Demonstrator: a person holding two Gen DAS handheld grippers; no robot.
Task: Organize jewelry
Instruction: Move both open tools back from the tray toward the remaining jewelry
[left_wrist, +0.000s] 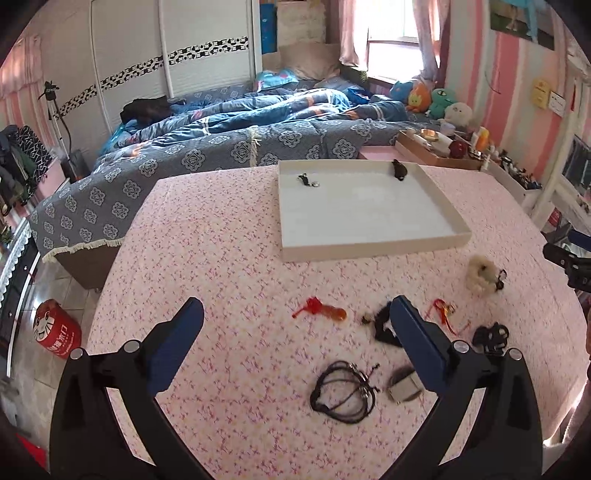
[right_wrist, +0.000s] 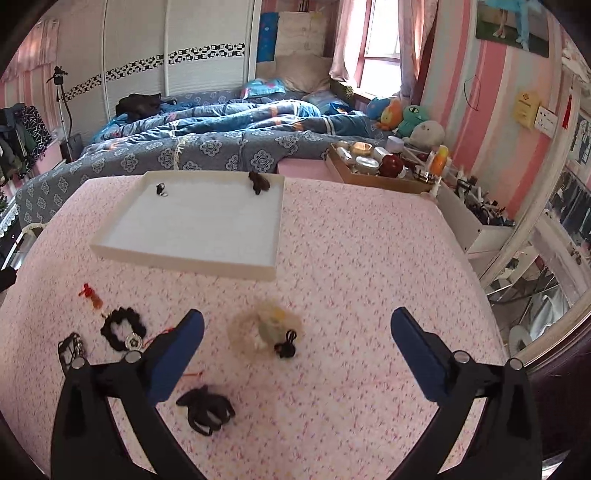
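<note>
A shallow white tray lies on the pink-flowered table and holds a small black charm and a dark piece at its far rim. Loose on the cloth are a red-orange pendant, a black cord necklace, a grey clip, a red string charm, a black beaded bracelet, a black hair tie and a cream fluffy charm. My left gripper is open above the cloth. My right gripper is open around the fluffy charm.
A bed with blue quilts runs behind the table. A cardboard tray of jars and bottles stands at the far right corner, beside a white box of small items. A mirror leans at the right. A red bin stands on the floor at left.
</note>
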